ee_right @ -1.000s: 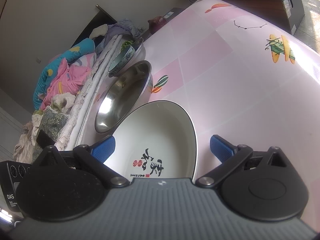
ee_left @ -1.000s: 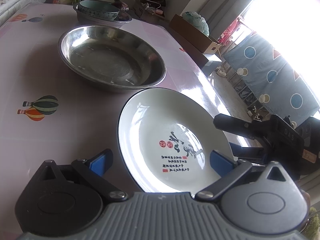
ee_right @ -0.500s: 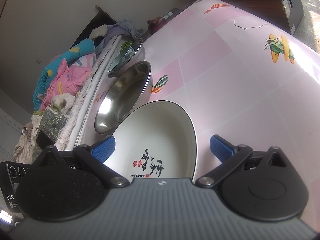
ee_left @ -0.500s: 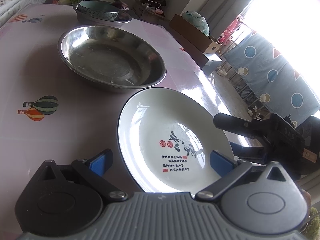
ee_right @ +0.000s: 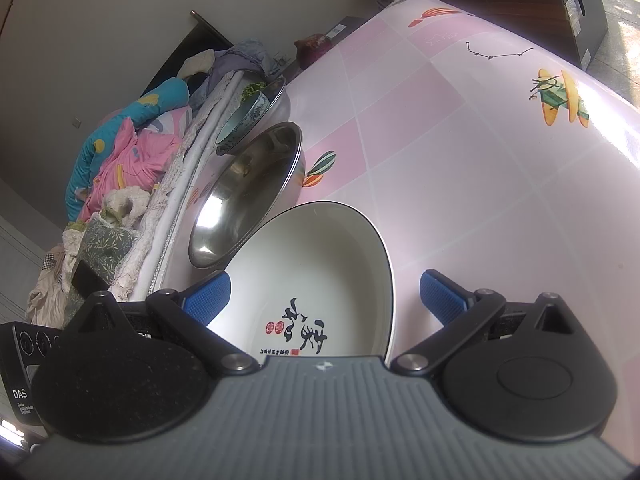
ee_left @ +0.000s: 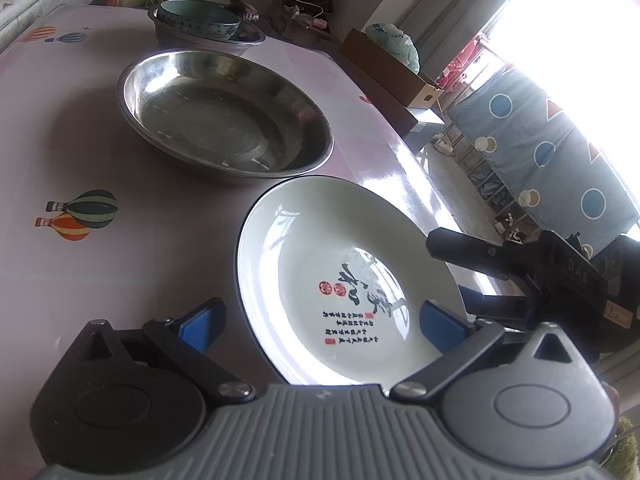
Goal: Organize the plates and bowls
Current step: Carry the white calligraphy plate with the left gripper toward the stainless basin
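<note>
A white plate (ee_left: 344, 280) with black and red writing lies flat on the pink tabletop (ee_left: 80, 128), near its edge. The left gripper (ee_left: 320, 320) hangs over the near rim of the plate with its 2 blue-padded fingers (ee_left: 202, 322) spread wide, holding nothing. The right gripper (ee_right: 326, 298) sits low at the opposite side of the plate, its fingers (ee_right: 440, 296) also wide apart and empty; the plate rim runs between them. Just beyond the plate stands a large steel basin (ee_left: 224, 114), close to it, though I cannot tell whether they touch. Farther back, a patterned bowl (ee_left: 198, 24) rests inside a second steel basin (ee_left: 248, 36).
</note>
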Motion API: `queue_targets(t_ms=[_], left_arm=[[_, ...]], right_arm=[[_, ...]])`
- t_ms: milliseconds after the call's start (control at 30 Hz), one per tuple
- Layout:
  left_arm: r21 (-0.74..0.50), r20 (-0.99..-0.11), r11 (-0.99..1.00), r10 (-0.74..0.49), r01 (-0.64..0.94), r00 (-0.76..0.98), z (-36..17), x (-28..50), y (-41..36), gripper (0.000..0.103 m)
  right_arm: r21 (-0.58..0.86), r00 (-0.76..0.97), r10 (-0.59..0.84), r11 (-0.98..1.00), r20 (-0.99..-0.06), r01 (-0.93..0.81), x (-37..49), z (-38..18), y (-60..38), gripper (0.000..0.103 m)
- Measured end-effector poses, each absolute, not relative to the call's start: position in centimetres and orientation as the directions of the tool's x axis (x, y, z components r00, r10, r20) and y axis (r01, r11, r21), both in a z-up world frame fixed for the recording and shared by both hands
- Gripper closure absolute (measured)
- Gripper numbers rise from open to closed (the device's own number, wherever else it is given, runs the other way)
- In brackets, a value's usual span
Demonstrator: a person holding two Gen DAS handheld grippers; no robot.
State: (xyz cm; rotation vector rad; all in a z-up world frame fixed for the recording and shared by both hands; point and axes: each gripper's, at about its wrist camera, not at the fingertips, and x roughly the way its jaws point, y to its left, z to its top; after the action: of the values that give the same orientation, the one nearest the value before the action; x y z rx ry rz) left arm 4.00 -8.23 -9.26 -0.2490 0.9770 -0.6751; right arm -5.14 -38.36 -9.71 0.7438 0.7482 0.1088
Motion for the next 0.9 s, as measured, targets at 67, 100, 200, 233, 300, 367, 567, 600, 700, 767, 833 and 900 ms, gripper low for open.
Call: queue_targets(t_ms=[67,100,200,233,300,367,567,600,700,767,833,900], left_arm=[[-0.486,-0.679,0.770,-0.630,0.413,0.377,-9.3,4.0,-8.2,0.000],[-0.485,-0.679,0.771,-0.630,0.413,0.377,-9.3,4.0,-8.2,0.000],[-0.482,-0.680,0.771,-0.628,0.415,0.378,-9.3,4.0,-8.2,0.000],[-0.482,-0.680,0.771,-0.628,0.415,0.378,-9.3,4.0,-8.2,0.000],[-0.480,-0.680,0.771,-0.628,0.418,0.378,-9.3,4.0,-8.2,0.000],[-0.478,-0.681,0.771,-0.627,0.420,0.377,-9.3,3.9,-8.2,0.000],[-0.475,-0.680,0.770,-0.628,0.426,0.377,-9.2,3.8,-8.4,0.000],[-0.471,-0.682,0.771,-0.627,0.430,0.377,-9.2,3.8,-8.4,0.000],[-0.445,-0.691,0.777,-0.614,0.446,0.381,-9.1,3.6,-8.9,0.000],[-0.429,-0.695,0.782,-0.605,0.452,0.389,-9.1,3.4,-9.0,0.000],[-0.408,-0.698,0.787,-0.596,0.463,0.398,-9.1,3.1,-9.1,0.000],[-0.381,-0.700,0.793,-0.583,0.475,0.413,-9.2,2.8,-9.2,0.002]], right_arm=[[0.649,0.740,0.343,0.743,-0.579,0.163,-5.1,-9.7,-38.3,0.001],[0.649,0.740,0.343,0.743,-0.579,0.163,-5.1,-9.7,-38.3,0.001],[0.649,0.740,0.343,0.743,-0.579,0.163,-5.1,-9.7,-38.3,0.001],[0.649,0.740,0.343,0.743,-0.579,0.163,-5.1,-9.7,-38.3,0.001],[0.649,0.740,0.343,0.743,-0.579,0.163,-5.1,-9.7,-38.3,0.001],[0.649,0.740,0.343,0.743,-0.579,0.163,-5.1,-9.7,-38.3,0.001],[0.649,0.740,0.343,0.743,-0.579,0.163,-5.1,-9.7,-38.3,0.001],[0.649,0.739,0.343,0.743,-0.579,0.164,-5.1,-9.7,-38.3,0.001],[0.651,0.739,0.344,0.741,-0.580,0.166,-5.1,-9.7,-38.4,0.001],[0.650,0.736,0.342,0.740,-0.585,0.173,-5.1,-9.7,-38.5,0.003],[0.640,0.732,0.334,0.747,-0.594,0.179,-5.1,-9.7,-38.6,0.008],[0.631,0.731,0.322,0.753,-0.602,0.187,-5.3,-9.6,-38.8,0.016]])
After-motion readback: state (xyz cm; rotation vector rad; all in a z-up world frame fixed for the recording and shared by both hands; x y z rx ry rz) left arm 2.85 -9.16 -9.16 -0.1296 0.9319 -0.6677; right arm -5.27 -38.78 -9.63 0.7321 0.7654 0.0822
